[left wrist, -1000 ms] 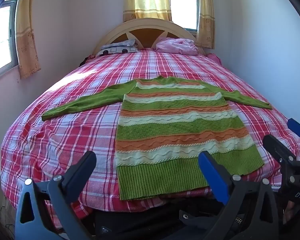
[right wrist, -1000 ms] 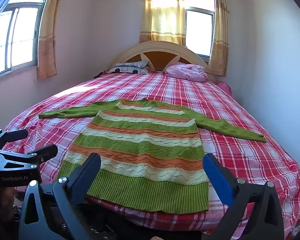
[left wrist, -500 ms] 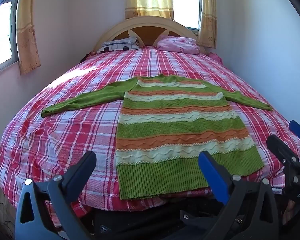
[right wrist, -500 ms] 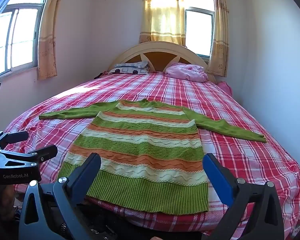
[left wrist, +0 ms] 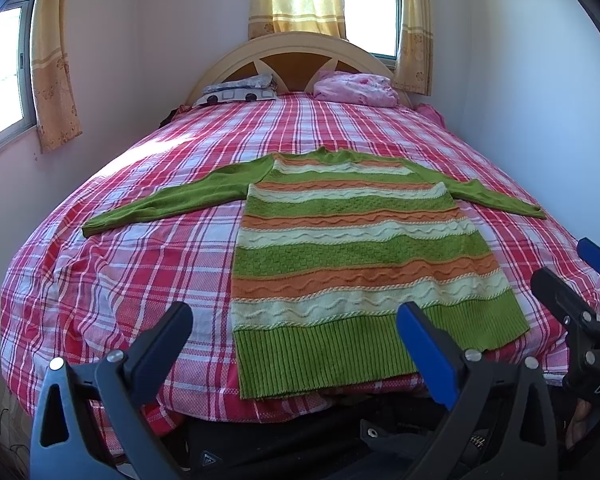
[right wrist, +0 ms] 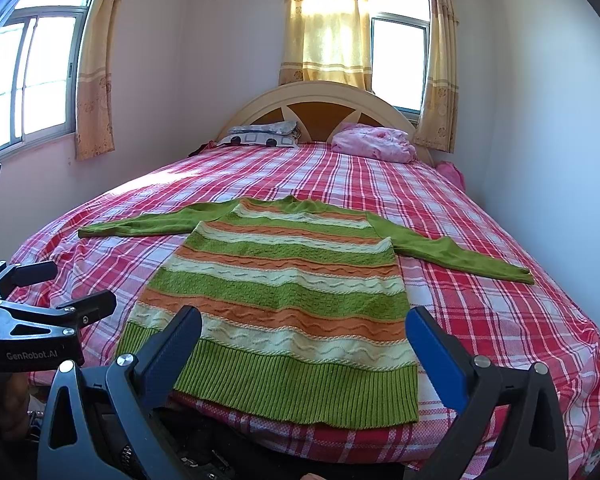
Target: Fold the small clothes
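Note:
A green, orange and cream striped sweater [left wrist: 352, 256] lies flat on the bed with both green sleeves spread out; its ribbed hem reaches the foot edge. It also shows in the right wrist view [right wrist: 292, 292]. My left gripper [left wrist: 296, 340] is open and empty, held off the foot of the bed just short of the hem. My right gripper [right wrist: 304, 340] is open and empty, also short of the hem. The right gripper shows at the right edge of the left wrist view [left wrist: 572, 300]. The left gripper shows at the left edge of the right wrist view [right wrist: 48, 304].
The bed has a red and white plaid sheet [left wrist: 148, 264] and a curved wooden headboard [left wrist: 288, 52]. A patterned pillow [left wrist: 236, 90] and a pink bundle [left wrist: 356, 86] lie at the head. Walls stand close on both sides, with curtained windows [right wrist: 332, 28].
The left wrist view has tilted slightly, so the bed and sweater sit a little lower in frame. The right gripper has barely moved. Both grippers stay open.

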Action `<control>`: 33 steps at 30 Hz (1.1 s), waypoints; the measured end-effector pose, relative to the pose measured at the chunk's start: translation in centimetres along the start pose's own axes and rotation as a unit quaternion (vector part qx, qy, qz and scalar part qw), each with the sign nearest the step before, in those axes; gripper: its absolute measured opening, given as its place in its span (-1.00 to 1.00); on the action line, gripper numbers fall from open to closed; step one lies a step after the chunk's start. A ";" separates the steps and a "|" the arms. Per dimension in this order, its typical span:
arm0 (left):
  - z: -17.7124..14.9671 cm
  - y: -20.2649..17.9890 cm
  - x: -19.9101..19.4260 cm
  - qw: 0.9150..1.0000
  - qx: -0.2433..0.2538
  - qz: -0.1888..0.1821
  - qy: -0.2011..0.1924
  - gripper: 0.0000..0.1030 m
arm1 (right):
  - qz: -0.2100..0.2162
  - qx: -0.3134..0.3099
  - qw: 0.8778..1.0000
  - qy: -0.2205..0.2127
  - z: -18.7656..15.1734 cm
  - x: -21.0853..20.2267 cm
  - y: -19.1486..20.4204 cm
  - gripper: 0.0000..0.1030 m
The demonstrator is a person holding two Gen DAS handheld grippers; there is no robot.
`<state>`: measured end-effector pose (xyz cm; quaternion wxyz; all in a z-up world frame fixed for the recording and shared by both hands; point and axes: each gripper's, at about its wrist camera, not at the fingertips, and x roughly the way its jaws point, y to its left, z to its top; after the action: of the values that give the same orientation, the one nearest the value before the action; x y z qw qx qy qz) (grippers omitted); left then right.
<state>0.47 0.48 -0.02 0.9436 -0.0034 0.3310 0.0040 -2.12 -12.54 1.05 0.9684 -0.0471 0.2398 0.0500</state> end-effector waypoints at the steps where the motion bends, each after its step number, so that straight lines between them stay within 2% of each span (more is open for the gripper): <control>1: 0.0 0.0 0.0 1.000 0.000 0.000 0.001 1.00 | 0.000 0.000 1.000 0.000 0.0 0.0 0.1 0.98; 33: -0.4 -0.1 0.6 1.000 0.003 -0.002 0.009 1.00 | 0.006 -0.004 1.000 0.006 -0.6 0.4 0.3 0.98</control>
<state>0.68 0.39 -0.70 0.9405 -0.0013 0.3398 0.0016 -2.02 -12.30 0.31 0.9664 -0.0498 0.2459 0.0562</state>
